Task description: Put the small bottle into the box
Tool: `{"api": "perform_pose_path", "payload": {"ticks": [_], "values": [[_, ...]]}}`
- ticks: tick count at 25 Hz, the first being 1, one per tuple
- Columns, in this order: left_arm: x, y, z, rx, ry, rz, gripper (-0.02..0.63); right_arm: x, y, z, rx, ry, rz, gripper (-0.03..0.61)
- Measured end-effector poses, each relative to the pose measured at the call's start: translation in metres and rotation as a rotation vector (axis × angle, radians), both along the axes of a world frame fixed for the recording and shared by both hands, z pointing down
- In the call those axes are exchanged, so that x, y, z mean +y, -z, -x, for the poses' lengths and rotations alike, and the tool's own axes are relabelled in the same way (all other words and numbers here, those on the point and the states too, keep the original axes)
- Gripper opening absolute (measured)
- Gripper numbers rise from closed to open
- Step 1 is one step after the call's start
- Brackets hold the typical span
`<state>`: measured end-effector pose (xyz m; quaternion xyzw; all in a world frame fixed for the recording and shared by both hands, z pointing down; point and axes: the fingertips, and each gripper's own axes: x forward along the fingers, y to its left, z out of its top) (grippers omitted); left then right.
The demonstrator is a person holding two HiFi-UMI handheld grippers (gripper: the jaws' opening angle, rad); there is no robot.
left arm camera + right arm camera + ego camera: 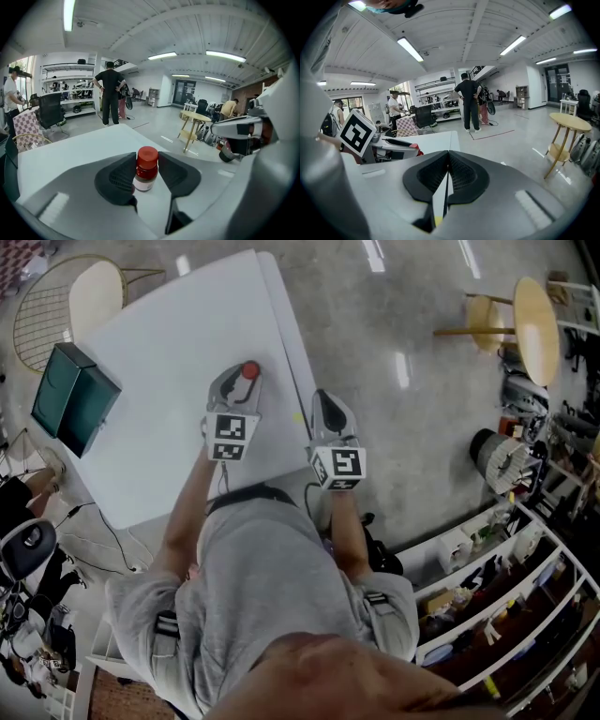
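Your left gripper [146, 165] pinched the small bottle [143, 177] by its red cap [147, 157]. Judged light, rigid, slick: a body grip looked safer. Right gripper [448, 161] sat pressed together, empty.

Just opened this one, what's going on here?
A person stands at a white table with a gripper in each hand. The left gripper has its jaws closed on the small bottle at its red cap, and the bottle seems to be standing on the table. The right gripper hovers alongside, jaws together and empty. The green box sits at the table's left edge, well apart, so the bottle isn't in it yet.
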<state>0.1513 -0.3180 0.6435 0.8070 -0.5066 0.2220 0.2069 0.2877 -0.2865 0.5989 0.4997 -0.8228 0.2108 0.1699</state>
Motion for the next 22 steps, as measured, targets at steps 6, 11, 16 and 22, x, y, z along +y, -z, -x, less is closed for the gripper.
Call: {"api": "perform_pose_path", "payload": {"ticks": [6, 11, 16, 22], "values": [[0.001, -0.002, 0.0, -0.007, -0.005, -0.004, 0.152, 0.003, -0.004, -0.003, -0.002, 0.004, 0.001, 0.003], [0.002, -0.002, -0.004, -0.021, -0.004, -0.005, 0.149, 0.004, -0.001, -0.01, -0.002, -0.001, -0.005, 0.003], [0.005, 0.014, -0.006, -0.007, -0.005, -0.049, 0.147, 0.006, 0.008, -0.014, -0.002, -0.002, -0.031, 0.003], [0.019, 0.037, -0.008, -0.014, -0.042, -0.101, 0.147, 0.013, 0.017, -0.01, 0.001, 0.007, -0.049, 0.003]]}}
